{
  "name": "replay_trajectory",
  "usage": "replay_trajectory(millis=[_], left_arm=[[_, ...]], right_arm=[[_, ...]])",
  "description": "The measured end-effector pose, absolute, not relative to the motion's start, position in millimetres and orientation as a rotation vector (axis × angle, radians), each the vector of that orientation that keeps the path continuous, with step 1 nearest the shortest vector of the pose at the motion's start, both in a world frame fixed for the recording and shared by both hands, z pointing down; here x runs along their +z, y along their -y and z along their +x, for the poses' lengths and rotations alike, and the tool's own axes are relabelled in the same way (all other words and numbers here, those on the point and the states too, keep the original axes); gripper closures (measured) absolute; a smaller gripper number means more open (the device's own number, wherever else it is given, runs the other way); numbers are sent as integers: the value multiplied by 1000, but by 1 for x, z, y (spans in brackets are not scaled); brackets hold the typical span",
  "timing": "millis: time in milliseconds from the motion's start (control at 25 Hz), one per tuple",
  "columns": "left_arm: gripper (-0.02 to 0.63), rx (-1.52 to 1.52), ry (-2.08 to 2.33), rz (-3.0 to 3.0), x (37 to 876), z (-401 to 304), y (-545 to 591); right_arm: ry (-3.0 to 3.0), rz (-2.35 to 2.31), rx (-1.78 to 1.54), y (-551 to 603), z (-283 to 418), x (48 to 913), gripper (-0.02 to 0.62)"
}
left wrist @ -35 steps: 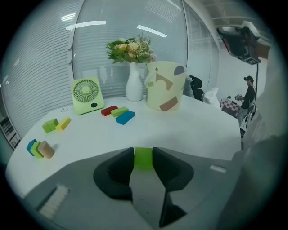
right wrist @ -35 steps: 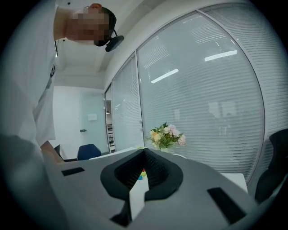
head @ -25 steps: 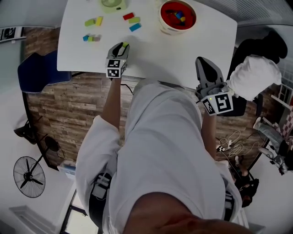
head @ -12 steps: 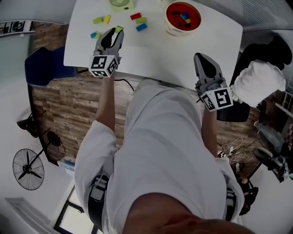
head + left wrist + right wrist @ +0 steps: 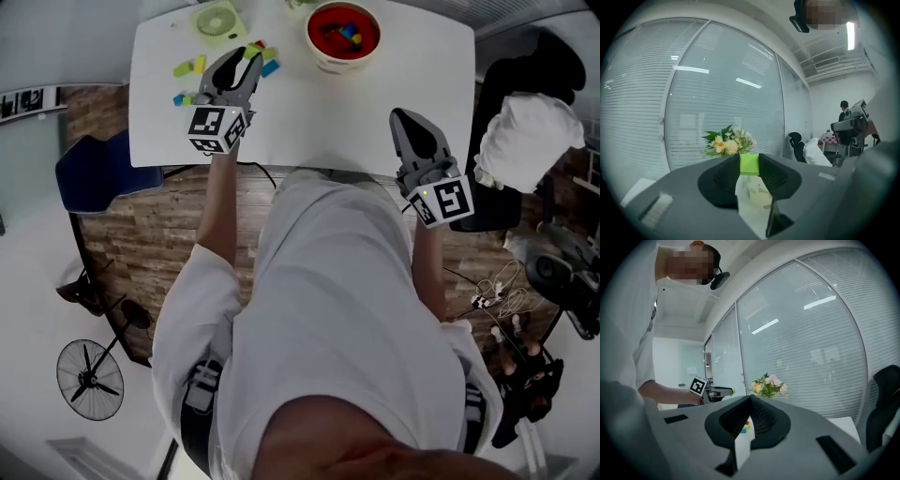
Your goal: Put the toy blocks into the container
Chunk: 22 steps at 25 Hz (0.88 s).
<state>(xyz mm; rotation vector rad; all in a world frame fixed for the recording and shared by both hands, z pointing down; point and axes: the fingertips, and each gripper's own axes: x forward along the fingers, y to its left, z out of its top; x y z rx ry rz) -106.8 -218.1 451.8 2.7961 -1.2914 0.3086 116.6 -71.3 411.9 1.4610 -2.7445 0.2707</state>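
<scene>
My left gripper [image 5: 249, 56] has its jaws partway closed, with a green block [image 5: 749, 165] pinched between the tips. It is over the far left part of the desk [image 5: 328, 112]. Loose blocks [image 5: 187, 67] lie beside it, toward the far left corner. The container [image 5: 336, 66], a red-lined bowl with blocks inside, sits at the far edge, right of that gripper. My right gripper [image 5: 401, 117] has its jaws closed tip to tip on nothing, at the desk's near right edge.

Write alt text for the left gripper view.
The left tool grips a green block between its tips. Beyond it are flowers in front of a glass wall with blinds.
</scene>
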Motion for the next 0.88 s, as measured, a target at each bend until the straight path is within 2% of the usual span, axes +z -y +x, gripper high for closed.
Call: replay_trajectory(millis=[440, 800, 840, 880], left_arm=[[479, 409, 913, 2911, 496, 21, 260], [476, 486, 890, 2904, 528, 61, 277], [468, 484, 902, 2901, 529, 61, 278], [391, 481, 909, 2899, 529, 62, 278]], right_arm=[[2487, 1821, 308, 24, 175, 422, 594], [2337, 1967, 305, -14, 205, 422, 594], [2333, 1975, 305, -15, 208, 421, 594], [2332, 1979, 305, -15, 210, 420, 592]])
